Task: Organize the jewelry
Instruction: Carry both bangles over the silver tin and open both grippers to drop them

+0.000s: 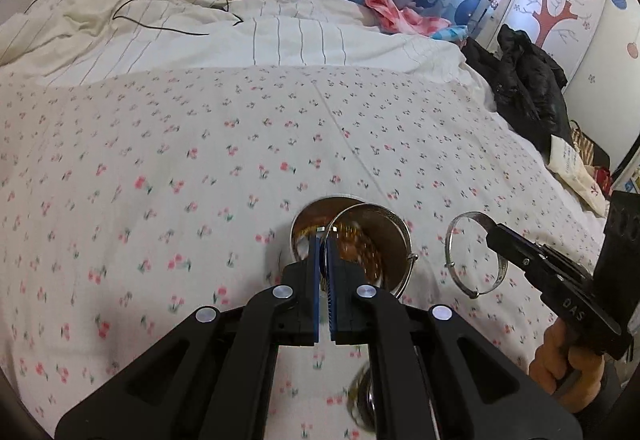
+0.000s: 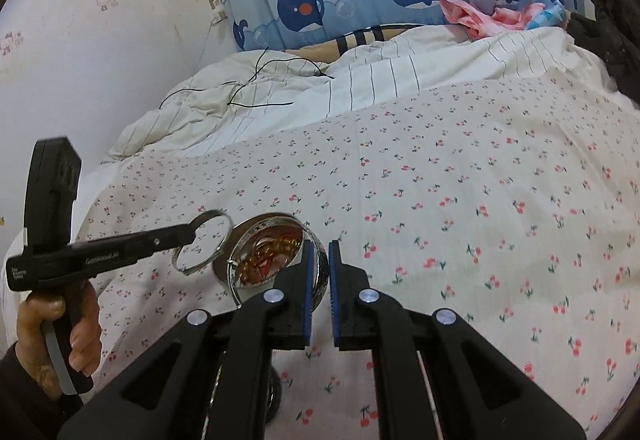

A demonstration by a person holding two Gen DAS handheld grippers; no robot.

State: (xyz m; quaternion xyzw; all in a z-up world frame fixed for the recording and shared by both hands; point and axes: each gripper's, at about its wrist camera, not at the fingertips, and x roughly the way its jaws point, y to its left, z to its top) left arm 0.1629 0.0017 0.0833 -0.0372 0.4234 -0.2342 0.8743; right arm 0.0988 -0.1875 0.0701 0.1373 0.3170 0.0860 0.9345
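A round metal jewelry bowl (image 1: 390, 240) sits on the cherry-print bedsheet, holding amber beads (image 1: 356, 244); it also shows in the right wrist view (image 2: 280, 224). My left gripper (image 1: 323, 236) is shut on a thin silver bangle (image 1: 360, 209), held just above the bowl; in the right wrist view that bangle (image 2: 218, 218) hangs left of the bowl. My right gripper (image 1: 490, 230) is shut on a wider silver bangle (image 1: 472, 294), held right of the bowl. In its own view the right gripper (image 2: 320, 246) grips the bangle (image 2: 318, 268) at the bowl's right edge.
The bedsheet (image 1: 200, 168) spreads wide around the bowl. A crumpled white duvet (image 1: 160, 36) with a black cable (image 1: 132, 2) lies at the back. Black clothes (image 1: 528, 88) and bags (image 1: 576, 168) sit at the bed's right edge. A dark round object (image 1: 362, 404) lies under my left gripper.
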